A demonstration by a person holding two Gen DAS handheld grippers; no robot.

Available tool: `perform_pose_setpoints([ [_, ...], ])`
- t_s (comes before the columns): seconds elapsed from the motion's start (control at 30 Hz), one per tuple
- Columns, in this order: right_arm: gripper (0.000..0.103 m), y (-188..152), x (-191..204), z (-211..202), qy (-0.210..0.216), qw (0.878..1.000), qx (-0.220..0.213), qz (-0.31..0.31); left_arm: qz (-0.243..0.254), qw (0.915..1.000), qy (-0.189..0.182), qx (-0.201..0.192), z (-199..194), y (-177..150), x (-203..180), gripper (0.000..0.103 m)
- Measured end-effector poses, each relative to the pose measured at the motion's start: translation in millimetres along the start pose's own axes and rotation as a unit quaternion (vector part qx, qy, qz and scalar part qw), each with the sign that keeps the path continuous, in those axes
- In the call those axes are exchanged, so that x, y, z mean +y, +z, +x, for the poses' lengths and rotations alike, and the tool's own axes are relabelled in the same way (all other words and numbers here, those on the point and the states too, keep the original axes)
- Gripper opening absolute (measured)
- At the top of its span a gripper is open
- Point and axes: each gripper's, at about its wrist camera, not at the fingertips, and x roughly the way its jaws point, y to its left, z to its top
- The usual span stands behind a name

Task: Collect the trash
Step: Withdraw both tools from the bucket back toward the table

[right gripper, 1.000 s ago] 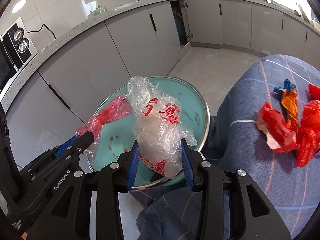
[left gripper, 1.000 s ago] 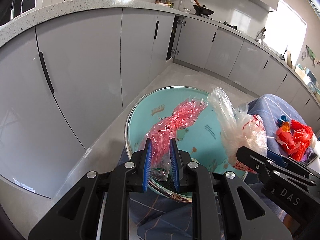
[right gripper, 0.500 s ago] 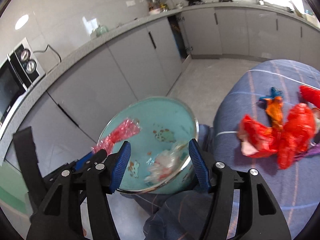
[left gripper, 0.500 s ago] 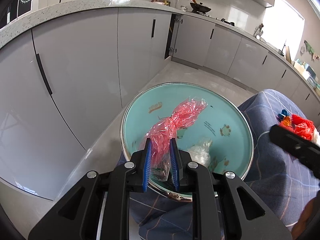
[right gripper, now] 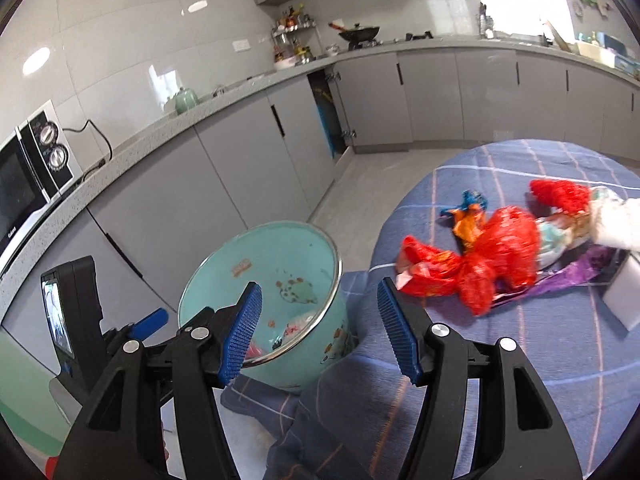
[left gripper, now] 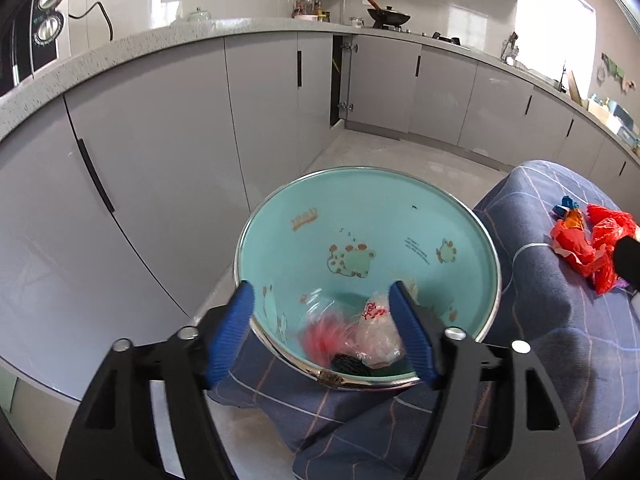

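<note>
The left gripper (left gripper: 326, 328) is seen spread wide with nothing held, its blue fingers (left gripper: 236, 330) hanging just above the near rim of a teal enamel basin (left gripper: 360, 216). Inside the basin, at the bottom, a crumpled red plastic bag (left gripper: 322, 338) and a clear plastic bag with red print (left gripper: 376, 334) are lying side by side, touching, with a small dark item (left gripper: 352, 364) just in front of them. The basin is set beside the edge of a bench covered by a blue checked cloth (left gripper: 560, 344), part of the cloth being draped beneath and around it. The right gripper (right gripper: 320, 330) is likewise released and empty, its fingers (right gripper: 400, 338) parted over the cloth between the basin and a heap of trash on the bench. That heap is made up of red plastic bags (right gripper: 480, 264), an orange and blue wrapper (right gripper: 470, 216) and a purple wrapper (right gripper: 568, 278), all close together; a white object at the far right edge is blurred and cannot be identified. Grey kitchen cabinets (right gripper: 208, 184) and a microwave (right gripper: 28, 176) on the counter are visible behind the basin.
</note>
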Motion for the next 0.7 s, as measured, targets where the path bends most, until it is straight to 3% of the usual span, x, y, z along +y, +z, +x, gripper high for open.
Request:
perform_pose_setpoints([
  [0.1,0.063,-1,-7,-13,-0.009,1.0,-0.02,0.002,0.012,0.9998,0.006,-0.012,-10,0,-5,0.074],
  [0.17,0.072,-3,-12,-21,-0.015,0.999,-0.031,0.006,0.018,0.9996,0.007,-0.019,-17,-1,-10,0.08],
  [0.4,0.085,-8,-29,-50,-0.053,0.997,-0.064,0.006,0.037,0.9982,-0.009,-0.046,-48,-3,-33,0.097],
  [0.7,0.094,-20,-47,-88,-0.099,0.99,-0.103,0.007,0.061,0.9961,-0.022,-0.06,-72,-12,-59,0.097],
])
